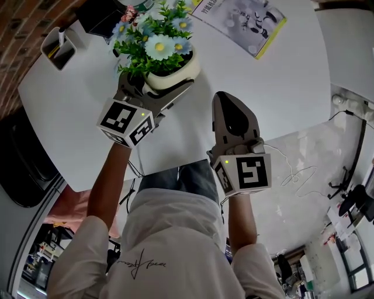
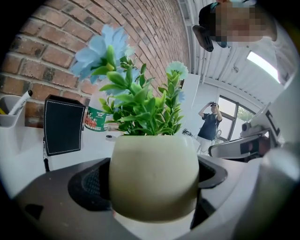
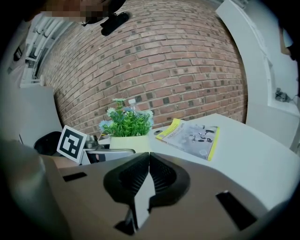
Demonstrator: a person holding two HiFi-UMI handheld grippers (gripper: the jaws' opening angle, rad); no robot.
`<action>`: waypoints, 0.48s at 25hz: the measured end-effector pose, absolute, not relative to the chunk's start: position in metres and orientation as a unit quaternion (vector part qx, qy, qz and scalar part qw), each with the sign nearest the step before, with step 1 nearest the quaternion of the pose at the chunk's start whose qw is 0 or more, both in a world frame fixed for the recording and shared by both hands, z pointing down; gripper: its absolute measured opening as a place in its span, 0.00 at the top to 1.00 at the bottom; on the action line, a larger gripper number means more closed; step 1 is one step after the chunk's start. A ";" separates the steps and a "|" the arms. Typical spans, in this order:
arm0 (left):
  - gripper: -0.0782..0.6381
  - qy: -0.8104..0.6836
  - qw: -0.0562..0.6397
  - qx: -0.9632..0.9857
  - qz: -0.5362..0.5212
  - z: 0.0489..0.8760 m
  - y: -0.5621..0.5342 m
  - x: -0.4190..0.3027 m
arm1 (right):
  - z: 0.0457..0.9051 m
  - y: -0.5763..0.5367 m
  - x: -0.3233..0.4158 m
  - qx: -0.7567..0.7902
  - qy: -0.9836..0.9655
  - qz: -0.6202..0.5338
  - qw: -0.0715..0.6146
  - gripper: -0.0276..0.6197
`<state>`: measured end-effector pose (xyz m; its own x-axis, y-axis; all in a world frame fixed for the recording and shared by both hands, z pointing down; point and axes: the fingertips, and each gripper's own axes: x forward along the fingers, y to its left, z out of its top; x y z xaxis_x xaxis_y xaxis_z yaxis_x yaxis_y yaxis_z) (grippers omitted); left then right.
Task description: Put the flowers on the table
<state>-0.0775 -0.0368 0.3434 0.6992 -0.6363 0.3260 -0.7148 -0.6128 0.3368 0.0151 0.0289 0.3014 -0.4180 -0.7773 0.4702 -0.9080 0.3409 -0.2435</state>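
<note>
A cream pot of blue and white flowers [image 1: 162, 55] is held over the white table [image 1: 274, 93] at its left part. My left gripper [image 1: 165, 87] is shut on the pot; its jaws press both sides of the pot [image 2: 153, 176], and green leaves rise above it. Whether the pot's base touches the table is hidden. My right gripper [image 1: 229, 112] hovers over the table to the right of the pot, shut with nothing between its jaws. The right gripper view shows the flowers [image 3: 126, 123] ahead and to the left.
A yellow-edged booklet [image 1: 242, 20] lies at the table's far side. A white pen holder [image 1: 58, 48] and a black box [image 1: 102, 16] stand far left. A brick wall [image 3: 154, 61] runs behind. The table's near edge [image 1: 175, 166] is close to the person's body.
</note>
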 end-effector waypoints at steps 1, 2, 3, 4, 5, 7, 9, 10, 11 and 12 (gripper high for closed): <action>0.15 -0.377 0.224 0.894 0.089 0.345 -0.038 -0.077 | 0.305 0.025 0.015 0.519 -0.808 0.239 0.142 0.92; 0.15 -0.376 0.224 0.895 0.091 0.346 -0.039 -0.077 | 0.308 0.021 0.015 0.517 -0.809 0.238 0.145 0.92; 0.15 -0.375 0.223 0.895 0.093 0.347 -0.040 -0.077 | 0.309 0.017 0.014 0.515 -0.811 0.238 0.144 0.92; 0.15 -0.374 0.224 0.895 0.094 0.347 -0.041 -0.076 | 0.309 0.012 0.014 0.514 -0.812 0.239 0.140 0.92; 0.15 -0.372 0.224 0.896 0.094 0.347 -0.041 -0.075 | 0.309 0.008 0.013 0.512 -0.813 0.239 0.137 0.92; 0.15 -0.363 0.226 0.899 0.094 0.347 -0.041 -0.072 | 0.309 0.000 0.011 0.511 -0.815 0.241 0.133 0.92; 0.15 -0.355 0.225 0.902 0.094 0.348 -0.041 -0.069 | 0.310 -0.009 0.008 0.509 -0.816 0.241 0.129 0.92; 0.15 -0.353 0.224 0.904 0.095 0.349 -0.040 -0.069 | 0.312 -0.014 0.006 0.509 -0.818 0.237 0.127 0.92; 0.15 -0.350 0.222 0.905 0.097 0.351 -0.040 -0.068 | 0.313 -0.019 0.004 0.508 -0.820 0.231 0.126 0.92; 0.15 -0.348 0.221 0.906 0.099 0.352 -0.040 -0.068 | 0.316 -0.023 0.004 0.509 -0.822 0.225 0.125 0.92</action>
